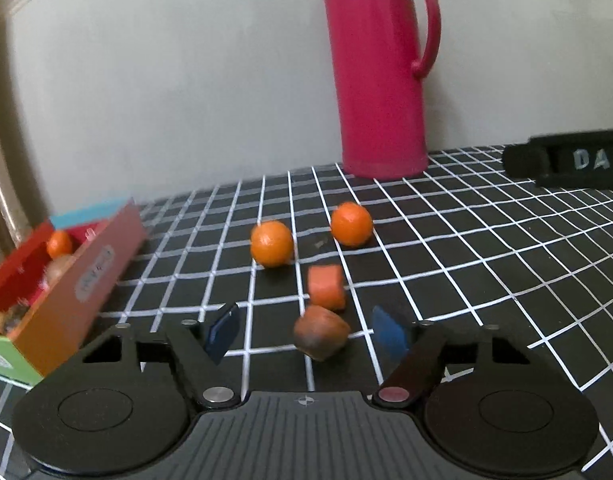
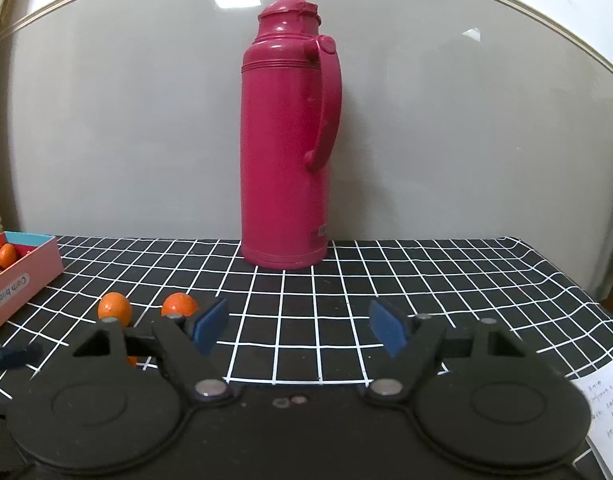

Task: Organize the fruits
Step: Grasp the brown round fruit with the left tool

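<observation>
- A brown roundish fruit [image 1: 321, 332] lies on the black grid tablecloth [image 1: 446, 240], between the spread blue pads of the left gripper [image 1: 306, 334]; the gripper's jaws stand wide apart and neither pad touches the fruit, so it holds nothing.
- Just behind the brown fruit sits an orange wedge-shaped piece [image 1: 326, 287], nearly touching it; what fruit it is cannot be told.
- Farther back lie two mandarins, one to the left [image 1: 271, 249] and one to the right [image 1: 351, 224], apart from each other and from the wedge.
- At the left edge a colourful cardboard box [image 1: 82, 280] stands on the cloth, with another small mandarin [image 1: 59, 243] and some blurred brownish items inside.
- The right gripper [image 2: 300, 326] hovers over bare cloth with its jaws wide open and nothing between them; the two loose mandarins [image 2: 114, 307] [image 2: 179, 305] show just past its left finger, the box [image 2: 24, 280] beyond them.
- A tall magenta thermos jug [image 2: 286, 152] stands upright at the cloth's back edge against the grey wall [image 2: 466, 140].
- A sheet of handwritten paper [image 2: 602, 412] lies at the right gripper's lower right.
</observation>
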Demonstrator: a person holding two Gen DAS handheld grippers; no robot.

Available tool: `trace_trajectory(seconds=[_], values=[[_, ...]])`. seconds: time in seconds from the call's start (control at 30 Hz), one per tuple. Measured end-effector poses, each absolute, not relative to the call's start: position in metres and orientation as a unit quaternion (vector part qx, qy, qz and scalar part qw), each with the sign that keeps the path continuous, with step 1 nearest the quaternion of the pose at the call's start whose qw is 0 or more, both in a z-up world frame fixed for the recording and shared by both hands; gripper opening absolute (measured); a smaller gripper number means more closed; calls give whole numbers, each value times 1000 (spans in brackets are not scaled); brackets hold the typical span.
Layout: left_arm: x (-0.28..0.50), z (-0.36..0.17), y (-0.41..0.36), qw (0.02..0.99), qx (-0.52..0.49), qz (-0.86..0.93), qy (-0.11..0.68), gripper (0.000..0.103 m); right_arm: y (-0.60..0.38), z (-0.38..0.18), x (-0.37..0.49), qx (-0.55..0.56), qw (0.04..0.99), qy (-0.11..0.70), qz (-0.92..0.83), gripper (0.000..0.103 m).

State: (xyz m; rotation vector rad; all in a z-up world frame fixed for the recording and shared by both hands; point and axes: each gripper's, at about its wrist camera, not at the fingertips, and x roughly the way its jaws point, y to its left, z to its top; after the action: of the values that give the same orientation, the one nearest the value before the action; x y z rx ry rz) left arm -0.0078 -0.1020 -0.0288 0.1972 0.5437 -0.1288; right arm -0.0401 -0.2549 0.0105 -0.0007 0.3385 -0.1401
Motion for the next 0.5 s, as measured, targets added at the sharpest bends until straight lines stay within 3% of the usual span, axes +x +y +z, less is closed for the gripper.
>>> trace_trajectory(seconds=[0.13, 0.17, 0.23, 0.5], values=[[-7, -34, -107, 955, 102, -65, 269, 72, -257, 11, -41, 3, 984, 167, -67, 77], [-8, -34, -109, 956, 102, -67, 268, 67, -257, 11, -42, 3, 984, 167, -66, 77], [-7, -36, -112, 953, 106, -69, 274, 47, -256, 11, -41, 2, 984, 168, -66, 77], [0, -43, -114, 951, 91, -68, 288, 44, -256, 10, -41, 3, 984, 170, -61, 77]])
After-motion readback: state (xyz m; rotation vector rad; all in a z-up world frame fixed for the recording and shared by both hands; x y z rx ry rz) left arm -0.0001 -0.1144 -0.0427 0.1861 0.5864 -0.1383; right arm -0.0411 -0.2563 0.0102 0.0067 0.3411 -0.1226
